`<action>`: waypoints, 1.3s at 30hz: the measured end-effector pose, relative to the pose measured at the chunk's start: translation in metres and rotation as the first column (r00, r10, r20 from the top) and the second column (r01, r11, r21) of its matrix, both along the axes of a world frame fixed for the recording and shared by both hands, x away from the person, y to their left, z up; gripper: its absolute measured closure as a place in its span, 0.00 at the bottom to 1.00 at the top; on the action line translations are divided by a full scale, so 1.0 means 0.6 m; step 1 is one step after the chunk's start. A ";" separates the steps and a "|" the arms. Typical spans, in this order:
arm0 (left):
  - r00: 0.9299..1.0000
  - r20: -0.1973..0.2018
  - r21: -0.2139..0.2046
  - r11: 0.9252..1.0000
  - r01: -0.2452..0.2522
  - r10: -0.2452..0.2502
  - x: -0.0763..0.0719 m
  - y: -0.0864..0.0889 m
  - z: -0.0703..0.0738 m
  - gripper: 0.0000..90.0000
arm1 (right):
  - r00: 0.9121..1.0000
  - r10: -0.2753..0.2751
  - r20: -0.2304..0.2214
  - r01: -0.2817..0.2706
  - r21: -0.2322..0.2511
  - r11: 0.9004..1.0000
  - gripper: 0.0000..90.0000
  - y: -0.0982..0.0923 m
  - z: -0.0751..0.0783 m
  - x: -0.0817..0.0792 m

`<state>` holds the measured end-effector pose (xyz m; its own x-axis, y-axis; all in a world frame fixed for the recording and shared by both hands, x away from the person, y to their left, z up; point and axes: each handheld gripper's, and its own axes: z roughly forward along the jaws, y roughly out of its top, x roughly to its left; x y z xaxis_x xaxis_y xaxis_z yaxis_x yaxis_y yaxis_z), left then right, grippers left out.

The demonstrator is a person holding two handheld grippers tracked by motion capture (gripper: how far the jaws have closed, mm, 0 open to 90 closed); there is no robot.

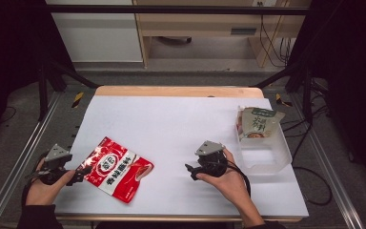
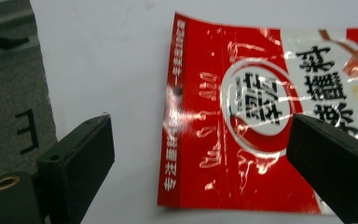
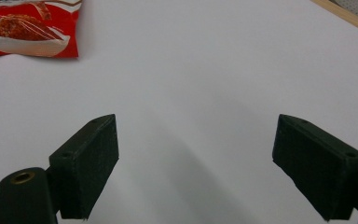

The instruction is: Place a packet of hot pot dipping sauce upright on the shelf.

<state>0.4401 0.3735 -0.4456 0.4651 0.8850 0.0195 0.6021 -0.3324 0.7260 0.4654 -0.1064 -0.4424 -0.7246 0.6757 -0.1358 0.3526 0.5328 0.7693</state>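
The red pouch (image 1: 117, 169) lies flat on the white table (image 1: 181, 124), near the table's near left corner, its long side slanting from far left to near right. Its near corner sits close to the table's near edge; its left end is just inside the left edge. To its right the white surface runs bare as far as the right gripper (image 1: 191, 171), and the whole far half of the table is open too.

The left gripper (image 1: 82, 173) is at the near left edge, held in the person's left hand (image 1: 45, 188), and points right at the pouch's left end. In the left gripper view its jaws are spread wide, wider than the pouch's end seal; one sits over bare table beside the pouch (image 2: 261, 116), the other over the printed face. Whether either touches the foil I cannot tell. Nothing is pinched.

The right gripper, held in the right hand (image 1: 224, 179), is right of centre in the near half, well apart from the pouch. Its jaws are spread wide over bare table, holding nothing.

A clear bin (image 1: 267, 148) stands at the right edge, just right of that hand, with a green packet (image 1: 258, 121) leaning in its far end.
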 end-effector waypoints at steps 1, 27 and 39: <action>1.000 -0.018 -0.001 1.000 -0.002 0.002 -0.004 0.001 -0.011 0.09 | 1.000 -0.009 -0.001 0.009 -0.002 1.000 0.17 -0.003 -0.004 0.000; 0.996 -0.083 0.030 1.000 0.010 -0.007 0.000 0.001 -0.035 0.15 | 0.999 -0.005 -0.038 0.004 -0.032 0.999 0.17 -0.004 -0.022 0.002; 0.991 -0.127 0.003 0.999 0.043 -0.043 0.001 -0.002 -0.038 0.26 | 0.999 0.000 -0.051 -0.002 -0.045 0.999 0.17 -0.002 -0.027 0.003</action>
